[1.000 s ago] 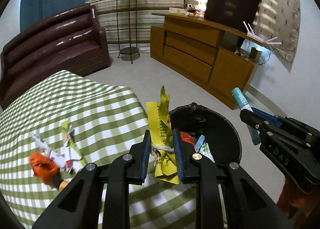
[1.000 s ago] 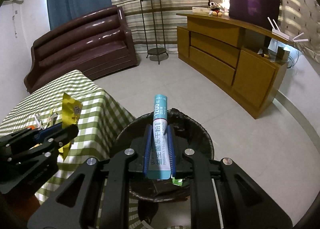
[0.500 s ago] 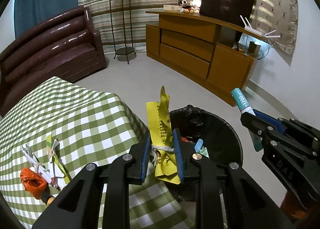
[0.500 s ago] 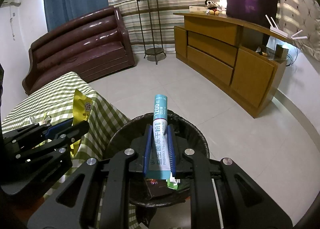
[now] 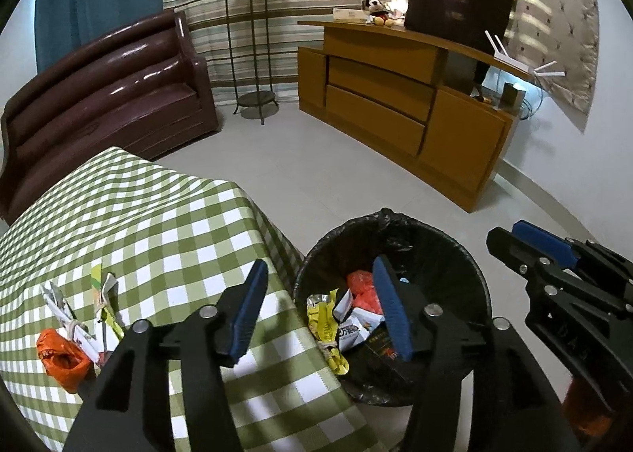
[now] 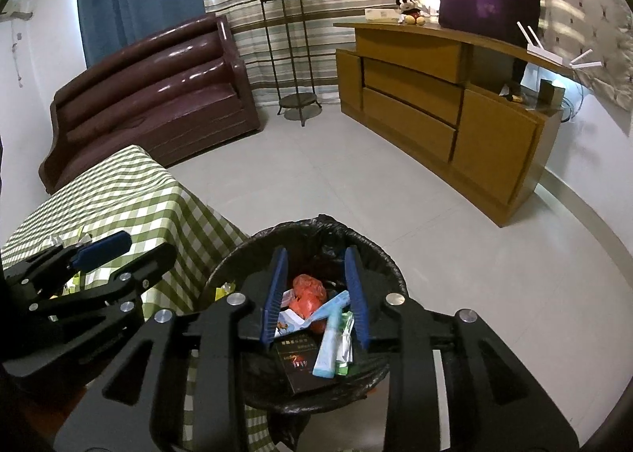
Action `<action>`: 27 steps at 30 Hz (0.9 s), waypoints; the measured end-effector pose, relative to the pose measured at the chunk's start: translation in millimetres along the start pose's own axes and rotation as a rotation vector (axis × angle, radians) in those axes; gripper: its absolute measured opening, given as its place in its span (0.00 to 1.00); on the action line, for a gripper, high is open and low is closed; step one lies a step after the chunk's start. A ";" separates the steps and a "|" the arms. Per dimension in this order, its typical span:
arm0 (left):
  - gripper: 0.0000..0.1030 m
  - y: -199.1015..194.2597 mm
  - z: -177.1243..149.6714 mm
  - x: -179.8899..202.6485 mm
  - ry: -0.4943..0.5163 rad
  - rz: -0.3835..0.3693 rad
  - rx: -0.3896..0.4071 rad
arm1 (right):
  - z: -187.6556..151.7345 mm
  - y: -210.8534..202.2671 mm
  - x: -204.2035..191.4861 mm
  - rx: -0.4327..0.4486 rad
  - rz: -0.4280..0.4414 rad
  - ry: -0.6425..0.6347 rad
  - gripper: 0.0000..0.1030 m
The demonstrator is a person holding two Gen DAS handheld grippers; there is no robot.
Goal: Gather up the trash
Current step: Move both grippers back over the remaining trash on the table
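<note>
A bin with a black liner (image 5: 435, 238) stands on the floor by the corner of the green-checked table (image 5: 158, 222). My left gripper (image 5: 319, 266) hangs over the table edge and the bin's rim, its jaws opening with nothing between them. The yellow wrapper (image 5: 326, 329) lies below it at the bin's near rim. My right gripper (image 6: 315, 254) is above the bin (image 6: 379, 254), jaws opening and empty. The light-blue tube (image 6: 330, 337) lies inside on other trash. An orange bag (image 5: 63, 353) and knotted wrappers (image 5: 99, 301) remain on the table.
A dark brown sofa (image 5: 103, 96) stands behind the table. A metal plant stand (image 5: 251, 56) with a potted plant is at the back, and a long wooden cabinet (image 5: 395, 96) runs along the right wall. Pale tiled floor (image 6: 356, 183) lies beyond the bin.
Both grippers have opened. The yellow wrapper has dropped from the left one to the bin's rim, and the blue tube has fallen from the right one into the bin.
</note>
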State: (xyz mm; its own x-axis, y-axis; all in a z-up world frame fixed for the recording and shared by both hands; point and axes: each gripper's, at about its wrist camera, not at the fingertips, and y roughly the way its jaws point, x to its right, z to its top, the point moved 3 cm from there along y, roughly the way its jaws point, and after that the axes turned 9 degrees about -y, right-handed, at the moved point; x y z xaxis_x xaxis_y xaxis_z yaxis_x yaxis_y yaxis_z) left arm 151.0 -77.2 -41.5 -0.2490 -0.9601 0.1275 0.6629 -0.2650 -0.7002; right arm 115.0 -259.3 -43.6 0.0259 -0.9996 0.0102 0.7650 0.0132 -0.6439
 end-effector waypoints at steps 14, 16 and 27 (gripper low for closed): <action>0.62 -40.7 -4.7 -35.7 -0.068 0.055 0.032 | -0.3 -10.0 -31.7 0.003 0.068 -0.033 0.34; 0.63 -49.0 -7.5 -48.6 -0.095 0.072 0.035 | -0.4 -11.0 -43.4 0.001 0.087 -0.050 0.34; 0.69 -92.0 -38.4 -135.1 -0.213 0.220 0.034 | -4.0 -22.0 -125.3 -0.007 0.213 -0.171 0.34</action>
State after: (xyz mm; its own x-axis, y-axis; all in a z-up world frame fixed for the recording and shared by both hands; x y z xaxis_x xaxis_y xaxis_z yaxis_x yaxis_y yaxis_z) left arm 96.6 80.4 -21.3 0.0542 -0.9910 0.1222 0.7084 -0.0481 -0.7042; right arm 92.4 -134.5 -33.7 0.2948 -0.9555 0.0026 0.7261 0.2223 -0.6507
